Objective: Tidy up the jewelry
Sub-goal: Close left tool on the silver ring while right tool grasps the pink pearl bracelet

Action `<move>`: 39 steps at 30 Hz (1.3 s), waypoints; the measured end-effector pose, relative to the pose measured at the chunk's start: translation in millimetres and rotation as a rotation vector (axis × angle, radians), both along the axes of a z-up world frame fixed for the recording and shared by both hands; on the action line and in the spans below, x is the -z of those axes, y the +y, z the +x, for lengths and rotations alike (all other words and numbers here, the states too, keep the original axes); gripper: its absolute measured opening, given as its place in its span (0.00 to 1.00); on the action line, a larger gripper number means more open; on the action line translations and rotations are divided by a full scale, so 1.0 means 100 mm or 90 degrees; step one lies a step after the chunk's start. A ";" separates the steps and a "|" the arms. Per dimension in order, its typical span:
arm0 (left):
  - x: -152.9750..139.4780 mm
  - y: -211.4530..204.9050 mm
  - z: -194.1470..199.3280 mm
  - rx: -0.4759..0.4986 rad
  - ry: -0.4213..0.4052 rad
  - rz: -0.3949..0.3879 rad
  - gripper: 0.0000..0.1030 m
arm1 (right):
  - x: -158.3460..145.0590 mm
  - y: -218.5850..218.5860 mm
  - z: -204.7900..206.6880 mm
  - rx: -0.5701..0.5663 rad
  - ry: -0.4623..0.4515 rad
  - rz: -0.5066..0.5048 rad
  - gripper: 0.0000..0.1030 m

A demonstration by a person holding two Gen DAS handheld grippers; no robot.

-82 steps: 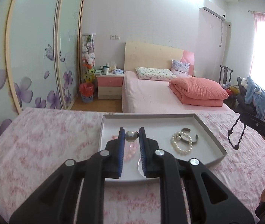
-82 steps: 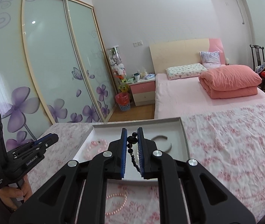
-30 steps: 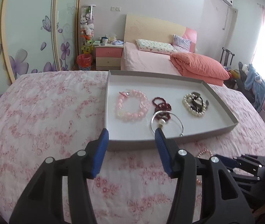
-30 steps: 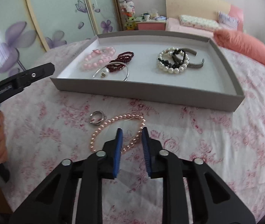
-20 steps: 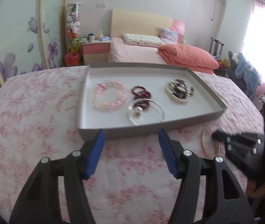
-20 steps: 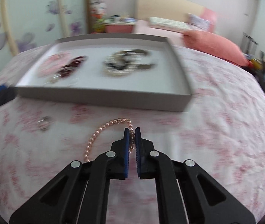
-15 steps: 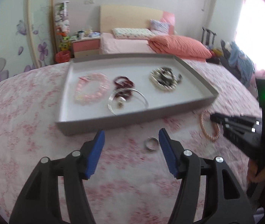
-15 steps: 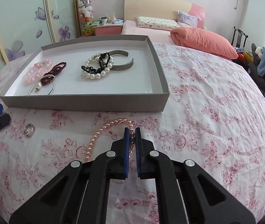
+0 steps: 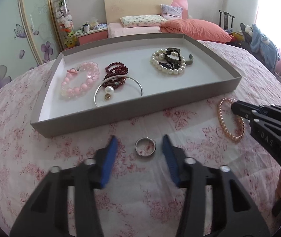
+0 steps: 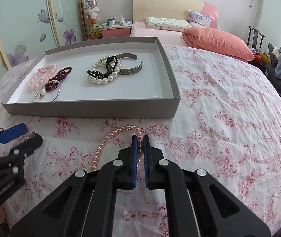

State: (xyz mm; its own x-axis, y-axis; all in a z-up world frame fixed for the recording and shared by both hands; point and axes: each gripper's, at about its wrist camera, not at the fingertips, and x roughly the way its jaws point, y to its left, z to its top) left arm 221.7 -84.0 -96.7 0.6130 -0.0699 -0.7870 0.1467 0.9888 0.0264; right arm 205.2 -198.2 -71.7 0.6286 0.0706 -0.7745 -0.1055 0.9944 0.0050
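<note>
My left claw [image 9: 138,138] sits over the table [image 9: 12,138], its fingers on either side of the ring [image 9: 145,148], which lies just in front of the tray [image 9: 120,116]. To the right of the ring, my right claw [image 10: 138,138] has its fingers astride one side of the pearl bracelet [image 10: 108,144] on the table. In the tray: bead bracelet [image 9: 77,83] at left; bangle [image 9: 118,90] beside it, overlapping the garnet strand [image 9: 116,72]; white pearl bracelet [image 9: 167,69] at right, with the cuff bracelet [image 10: 129,66] touching it. The bed [image 9: 140,27] stands behind the table.
</note>
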 end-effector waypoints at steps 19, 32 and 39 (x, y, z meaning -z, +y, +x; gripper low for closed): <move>-0.06 0.82 -0.15 -0.109 -0.006 0.011 0.22 | -0.01 0.31 -0.07 -0.077 0.002 0.005 0.07; -0.06 0.84 -0.16 -0.110 -0.004 -0.007 0.22 | -0.01 0.29 -0.07 -0.077 0.002 0.006 0.07; -0.06 0.84 -0.16 -0.110 -0.004 -0.008 0.22 | 0.00 0.29 -0.06 -0.077 0.003 0.010 0.07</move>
State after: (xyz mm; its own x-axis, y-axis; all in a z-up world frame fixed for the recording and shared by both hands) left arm 206.2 -0.1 -90.4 0.6217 0.0275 -0.7827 -0.0261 0.9996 0.0144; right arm 198.7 -169.2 -71.2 0.6112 0.1575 -0.7756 -0.2246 0.9742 0.0209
